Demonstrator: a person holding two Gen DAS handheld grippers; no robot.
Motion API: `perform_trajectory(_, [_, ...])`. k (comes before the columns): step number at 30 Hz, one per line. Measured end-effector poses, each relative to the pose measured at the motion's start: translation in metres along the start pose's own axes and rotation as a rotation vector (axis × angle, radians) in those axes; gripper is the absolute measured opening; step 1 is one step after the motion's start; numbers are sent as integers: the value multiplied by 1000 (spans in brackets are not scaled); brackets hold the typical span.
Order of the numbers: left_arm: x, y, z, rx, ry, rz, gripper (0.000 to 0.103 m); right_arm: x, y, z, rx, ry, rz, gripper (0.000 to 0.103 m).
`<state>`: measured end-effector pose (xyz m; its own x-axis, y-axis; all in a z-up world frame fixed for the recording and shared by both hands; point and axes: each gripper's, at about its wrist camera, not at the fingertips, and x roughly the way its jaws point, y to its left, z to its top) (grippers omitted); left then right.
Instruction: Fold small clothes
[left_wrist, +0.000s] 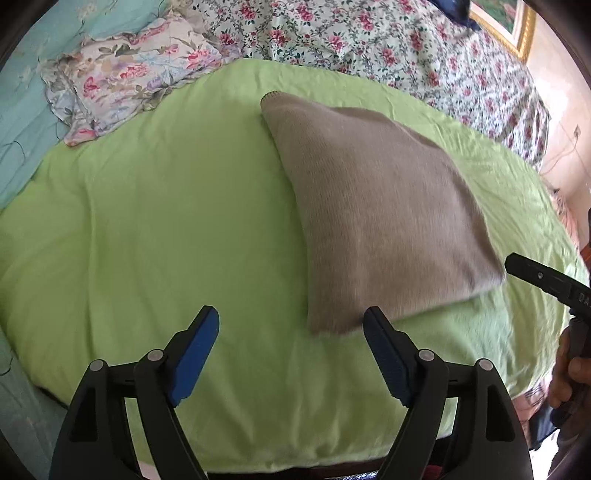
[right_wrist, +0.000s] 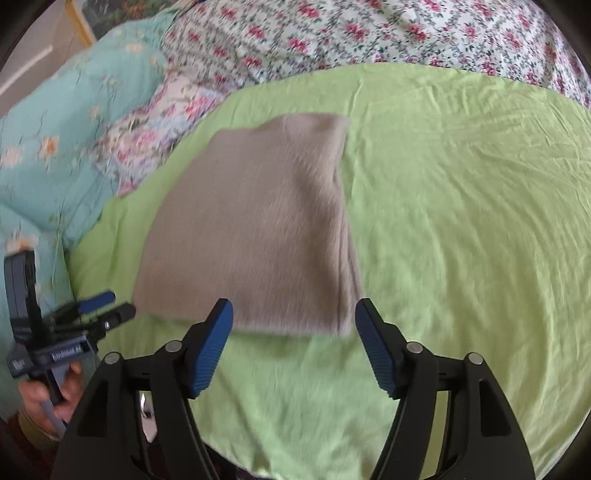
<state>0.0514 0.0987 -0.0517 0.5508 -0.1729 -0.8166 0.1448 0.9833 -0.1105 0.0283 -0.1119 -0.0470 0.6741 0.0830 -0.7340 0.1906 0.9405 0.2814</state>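
We look down on a bed with a green sheet (left_wrist: 147, 229), a floral quilt (left_wrist: 388, 40) behind it and a floral pillow (left_wrist: 122, 77) at the far left. On the sheet lies the beige knit (left_wrist: 373, 206), folded flat into a rough rectangle. Our left gripper (left_wrist: 291, 332) is released, its jaws wide with nothing between them; its right pad sits just beside the knit's near corner. Our right gripper (right_wrist: 293, 321) is also released, jaws spread at the knit's (right_wrist: 255, 221) near edge, gripping nothing. In the right view, a hand (right_wrist: 44, 398) holds the left gripper (right_wrist: 105, 304) beside the knit.
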Motion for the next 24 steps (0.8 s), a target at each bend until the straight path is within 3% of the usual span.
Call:
perform_trajectory(7, [-10, -7, -20, 56, 22, 16, 83, -19, 15, -27, -85, 33, 11, 85])
perform_trajectory(11, [-26, -16, -21, 131, -5, 22, 84, -36, 21, -31, -113, 47, 16, 89])
perform_trajectory(14, [-48, -27, -18, 187, -48, 24, 89, -55, 27, -28, -144, 18, 16, 94])
perform_trajectory(17, [-66, -34, -14, 232, -96, 28, 102, -70, 33, -25, -183, -36, -2, 103])
perform_trajectory(20, [-68, -38, -10, 243, -116, 28, 102, -65, 36, -23, -218, -46, -36, 103])
perform_trajectory(24, [-49, -36, -6, 210, -74, 38, 102, -41, 26, -23, -170, -3, -35, 103])
